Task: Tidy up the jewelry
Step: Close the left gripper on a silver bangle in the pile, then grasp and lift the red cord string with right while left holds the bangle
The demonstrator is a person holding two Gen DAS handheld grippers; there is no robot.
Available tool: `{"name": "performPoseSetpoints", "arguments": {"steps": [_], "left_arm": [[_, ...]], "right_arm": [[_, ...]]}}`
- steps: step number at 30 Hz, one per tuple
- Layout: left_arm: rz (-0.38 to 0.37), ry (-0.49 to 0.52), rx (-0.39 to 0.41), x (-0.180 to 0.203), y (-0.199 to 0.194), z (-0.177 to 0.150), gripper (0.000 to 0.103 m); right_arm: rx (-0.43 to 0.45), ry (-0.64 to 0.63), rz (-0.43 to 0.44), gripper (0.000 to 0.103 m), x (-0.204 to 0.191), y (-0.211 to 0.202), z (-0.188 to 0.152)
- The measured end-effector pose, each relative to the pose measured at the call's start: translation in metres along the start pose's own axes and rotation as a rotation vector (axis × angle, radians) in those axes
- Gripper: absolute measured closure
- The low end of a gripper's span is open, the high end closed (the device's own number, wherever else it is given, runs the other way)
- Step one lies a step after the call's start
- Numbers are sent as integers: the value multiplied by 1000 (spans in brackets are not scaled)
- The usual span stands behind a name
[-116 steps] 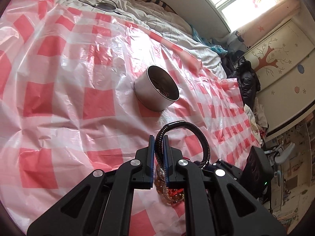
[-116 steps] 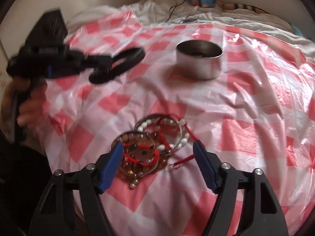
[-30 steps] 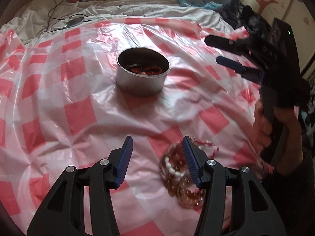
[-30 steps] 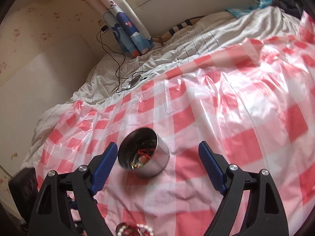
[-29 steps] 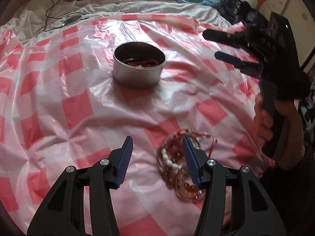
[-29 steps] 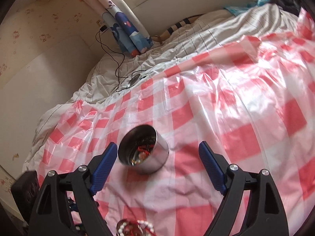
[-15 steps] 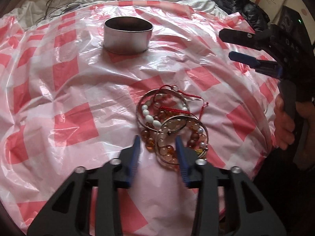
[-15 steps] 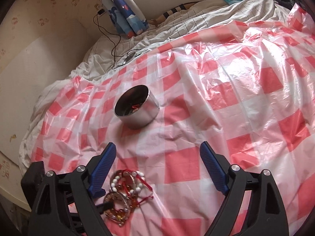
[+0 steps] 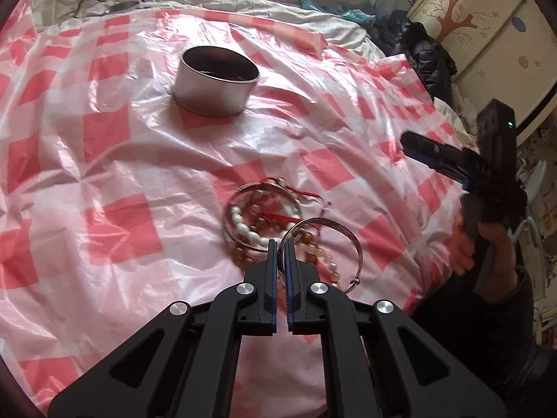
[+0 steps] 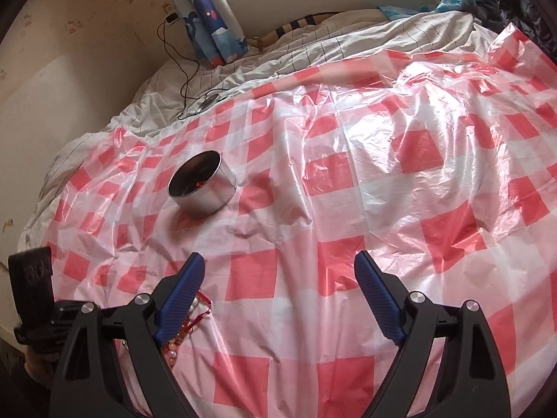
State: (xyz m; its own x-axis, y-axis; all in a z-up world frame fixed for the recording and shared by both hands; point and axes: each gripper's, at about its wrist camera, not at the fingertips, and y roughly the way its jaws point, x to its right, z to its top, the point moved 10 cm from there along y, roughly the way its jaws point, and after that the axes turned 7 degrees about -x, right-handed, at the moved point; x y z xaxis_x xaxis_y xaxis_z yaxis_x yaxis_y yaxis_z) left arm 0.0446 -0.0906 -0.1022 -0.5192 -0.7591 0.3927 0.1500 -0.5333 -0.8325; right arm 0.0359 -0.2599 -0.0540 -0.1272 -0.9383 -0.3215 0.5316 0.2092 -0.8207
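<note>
A small heap of bracelets lies on a red-and-white checked plastic sheet spread over a bed. Five pieces can be counted with fair confidence: two thin silver bangles, one string of white beads, one string of amber beads and one red cord (the tangle may hide more). The left gripper has just been closing, and its blue pads now pinch the rim of the nearer silver bangle, which stands tilted up over the amber beads. Farther back on the sheet, well apart from the heap, stands one round metal tin, open at the top, with something red showing inside. The right gripper hangs above bare sheet with its two fingers spread wide and nothing between them; in the left wrist view a hand holds it at the right edge. Beyond the sheet lie white bedding and one black cable.
</note>
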Motion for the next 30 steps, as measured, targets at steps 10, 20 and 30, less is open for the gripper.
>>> {"name": "performPoseSetpoints", "arguments": {"steps": [10,20,30], "left_arm": [[30,-76,60,-28,-19,12,100],[24,-89,89,-33,-30,15,100],[23,-99,103,-35,-34,19,100]], "right_arm": [[-146,-343,-50,19,-79,57,-44],[-178,-466,-178,20,-83,93,-62],[-155,-372,-53,98,-88,82,-51]]}}
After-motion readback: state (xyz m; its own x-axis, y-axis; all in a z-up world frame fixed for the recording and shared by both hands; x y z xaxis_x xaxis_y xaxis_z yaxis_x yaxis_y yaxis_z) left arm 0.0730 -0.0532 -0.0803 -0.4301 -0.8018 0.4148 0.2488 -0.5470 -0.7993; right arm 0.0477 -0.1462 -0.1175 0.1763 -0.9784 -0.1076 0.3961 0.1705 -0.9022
